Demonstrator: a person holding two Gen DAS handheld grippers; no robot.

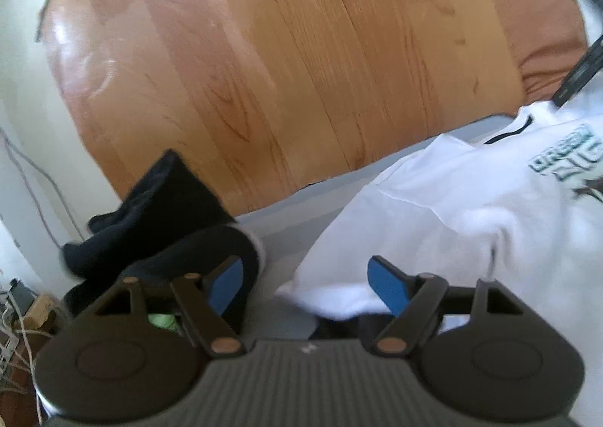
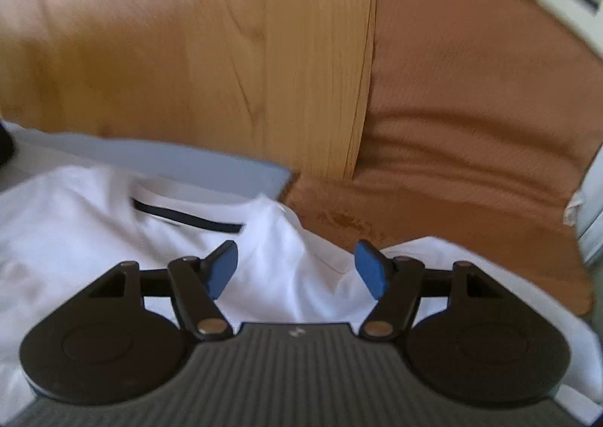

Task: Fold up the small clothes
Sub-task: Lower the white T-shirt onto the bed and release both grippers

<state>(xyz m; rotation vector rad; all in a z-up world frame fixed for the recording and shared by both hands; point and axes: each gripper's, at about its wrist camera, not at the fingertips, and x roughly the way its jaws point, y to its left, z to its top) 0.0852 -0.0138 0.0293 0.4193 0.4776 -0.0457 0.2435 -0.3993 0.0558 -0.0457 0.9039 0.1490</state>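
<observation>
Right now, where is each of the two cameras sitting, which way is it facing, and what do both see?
Left wrist: sits behind the open left tool, facing the white T-shirt, dark clothes and wooden headboard.
Right wrist: sits behind the open right tool, low over the shirt's collar, facing the brown cushion.
Shared: the T-shirt, headboard and cushion; no hand shows.

Home room: wooden headboard [image 2: 188,50], brown cushion [image 2: 471,106], floor cables [image 1: 22,170].
</observation>
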